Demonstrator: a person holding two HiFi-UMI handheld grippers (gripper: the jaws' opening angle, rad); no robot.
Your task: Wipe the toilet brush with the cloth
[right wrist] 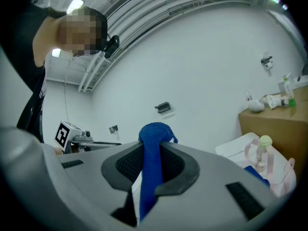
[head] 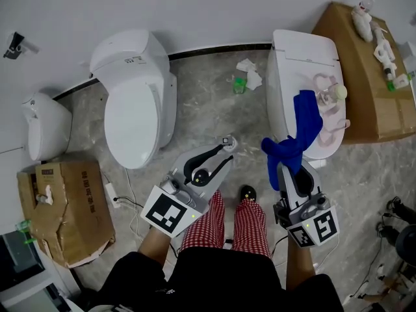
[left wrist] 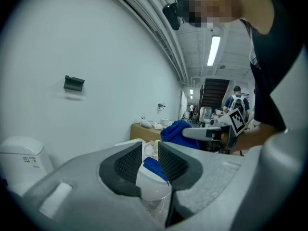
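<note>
Workshop-type test hall: several toilets (head: 133,99) stand side by side along a bare white wall (head: 195,5), among cardboard boxes (head: 65,207), under an open ceiling with strip lights (left wrist: 213,50).

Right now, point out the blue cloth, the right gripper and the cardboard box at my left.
cloth (head: 300,132), head view, its draped middle.
right gripper (right wrist: 152,150), right gripper view, between its fingertips.
cardboard box (head: 73,197), head view, its top face.

The blue cloth (head: 302,125) is hanging bunched and pinched at the near right, its far end trailing over the right toilet (head: 302,51).
</note>
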